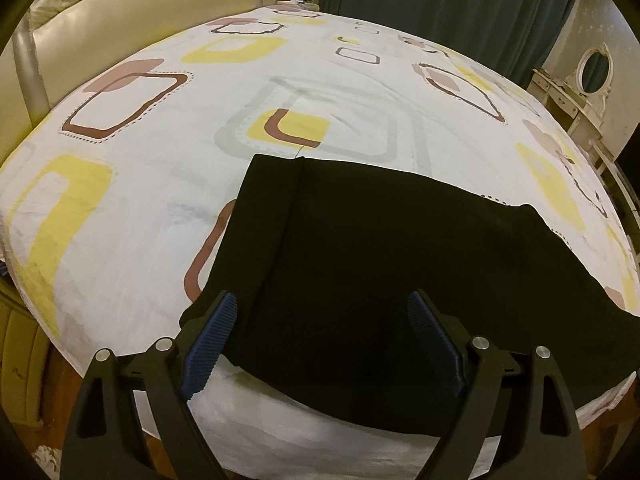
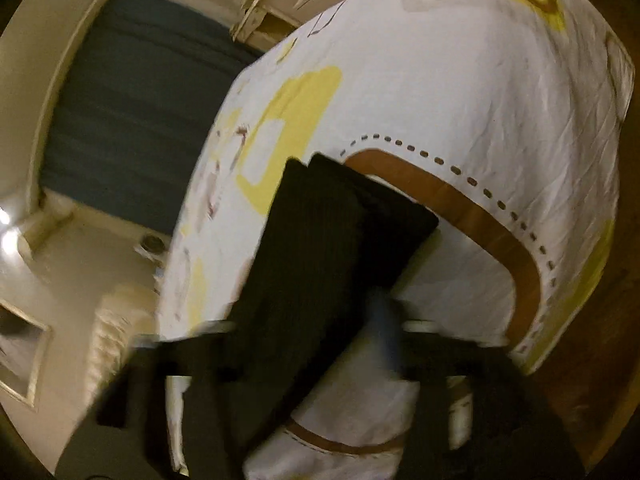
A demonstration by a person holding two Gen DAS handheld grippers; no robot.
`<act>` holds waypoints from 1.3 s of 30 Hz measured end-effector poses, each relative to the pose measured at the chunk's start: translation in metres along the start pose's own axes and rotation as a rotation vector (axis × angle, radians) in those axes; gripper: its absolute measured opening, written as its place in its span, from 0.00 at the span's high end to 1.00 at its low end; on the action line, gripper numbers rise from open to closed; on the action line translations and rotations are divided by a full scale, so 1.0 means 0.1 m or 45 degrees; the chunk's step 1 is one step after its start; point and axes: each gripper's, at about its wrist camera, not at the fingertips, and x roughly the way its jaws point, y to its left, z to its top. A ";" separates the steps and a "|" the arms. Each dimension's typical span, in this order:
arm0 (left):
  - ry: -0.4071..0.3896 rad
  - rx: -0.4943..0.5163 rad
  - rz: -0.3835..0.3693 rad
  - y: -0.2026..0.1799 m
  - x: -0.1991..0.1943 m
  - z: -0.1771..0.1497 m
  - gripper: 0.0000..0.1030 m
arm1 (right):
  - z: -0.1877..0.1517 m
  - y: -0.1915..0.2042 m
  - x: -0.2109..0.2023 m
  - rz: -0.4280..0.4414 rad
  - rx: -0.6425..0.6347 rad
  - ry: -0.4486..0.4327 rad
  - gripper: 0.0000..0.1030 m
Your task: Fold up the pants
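Both grippers hover over the pants [image 1: 360,280], running twelve to six: left gripper [image 1: 322,332] gapes wide and empty, right gripper [image 2: 304,344] is too blurred to tell.

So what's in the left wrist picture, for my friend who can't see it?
Black pants lie folded on a bed with a white sheet printed with yellow and brown squares. The left gripper hangs open just above the pants' near edge, its blue pads wide apart. Behind are a cream headboard and a dark curtain.

Both wrist views near, perhaps overlapping.
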 end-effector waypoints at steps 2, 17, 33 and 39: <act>0.001 -0.004 0.002 0.00 0.00 -0.01 0.16 | 0.04 0.06 0.03 -0.021 -0.033 -0.009 0.55; 0.002 -0.024 0.021 -0.03 0.05 -0.07 0.16 | 0.32 1.54 -0.48 0.213 -0.496 -0.179 0.95; 0.024 0.024 0.042 -0.13 0.15 -0.12 0.16 | 0.24 0.05 -0.13 -0.063 -0.201 -0.054 0.95; 0.010 0.037 0.044 -0.15 0.15 -0.14 0.16 | 0.31 -0.08 0.12 -0.255 -0.232 0.109 0.93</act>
